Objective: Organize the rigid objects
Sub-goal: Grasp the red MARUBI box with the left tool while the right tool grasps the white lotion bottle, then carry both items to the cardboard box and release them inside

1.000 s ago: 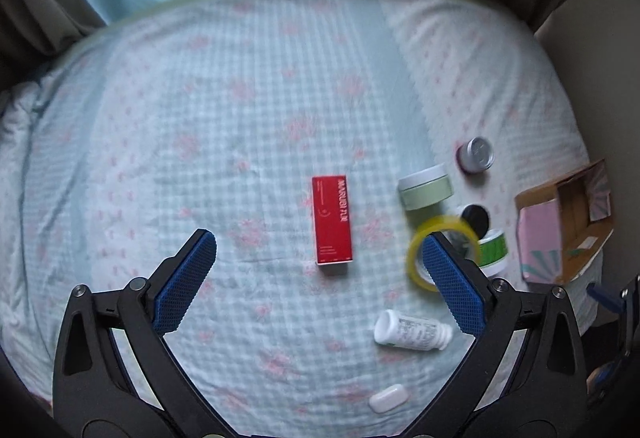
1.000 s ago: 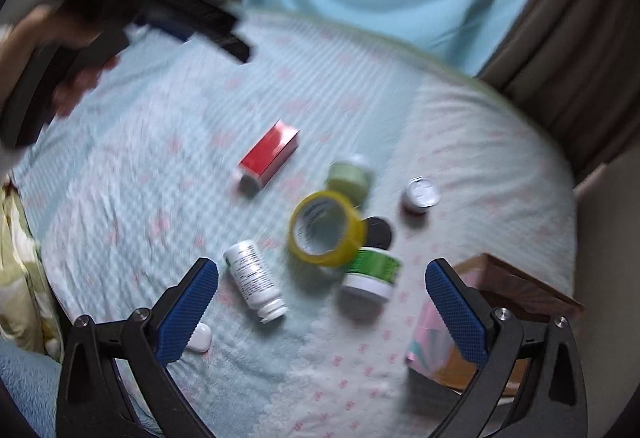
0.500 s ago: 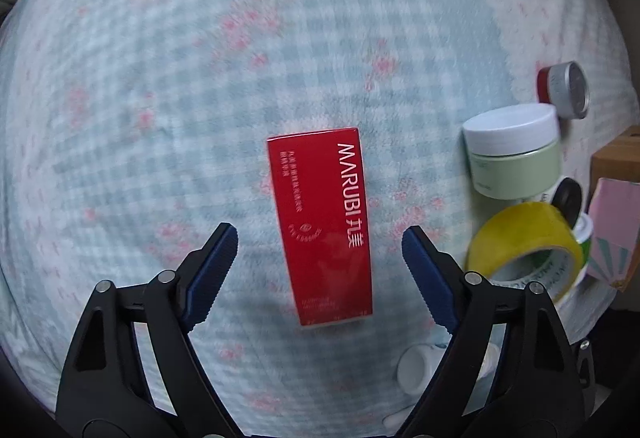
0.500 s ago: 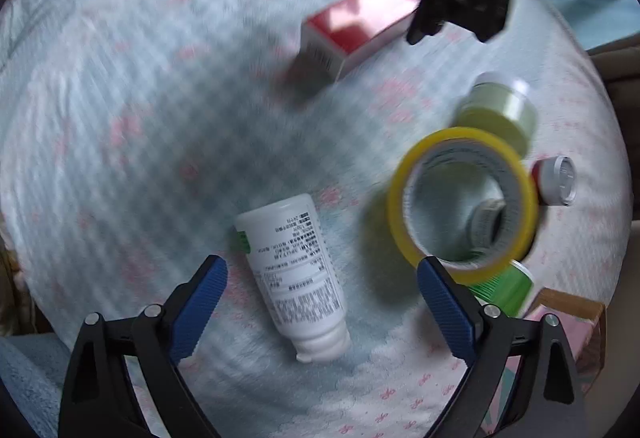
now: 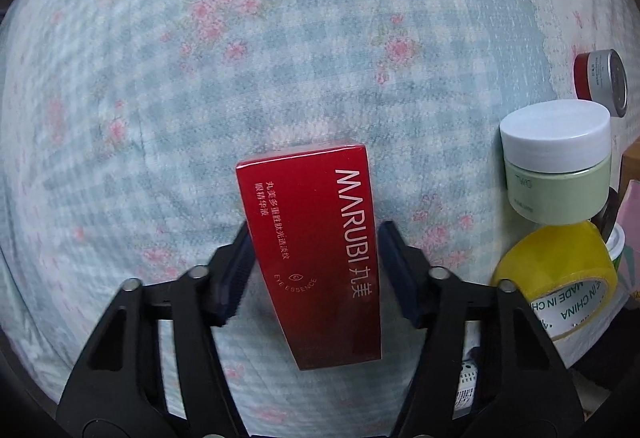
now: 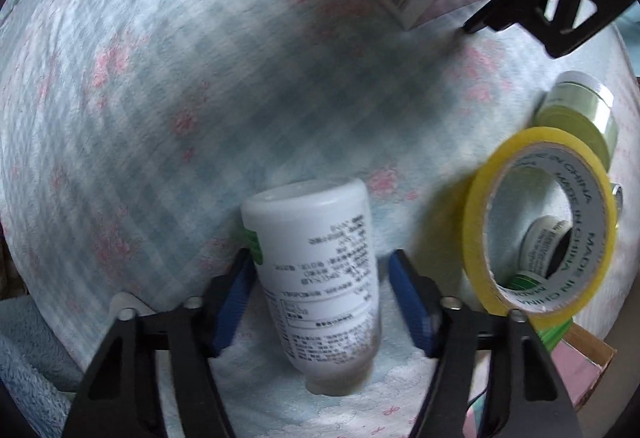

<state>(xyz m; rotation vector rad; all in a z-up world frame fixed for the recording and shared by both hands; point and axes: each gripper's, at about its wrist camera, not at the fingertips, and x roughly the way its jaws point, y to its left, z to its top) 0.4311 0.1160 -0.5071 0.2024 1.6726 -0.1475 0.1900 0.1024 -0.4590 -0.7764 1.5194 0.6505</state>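
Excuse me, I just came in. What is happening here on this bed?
A person is tidying small items on a checked bedcover with two handheld grippers. The left gripper has its pads on both sides of a red box, and the right gripper brackets a white bottle lying on its side. Whether either grip is fully tight is unclear. A yellow tape roll and a green jar wait nearby.

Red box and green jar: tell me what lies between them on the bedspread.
Nothing: in the left wrist view, only bare checked bedspread separates the red box from the green jar.
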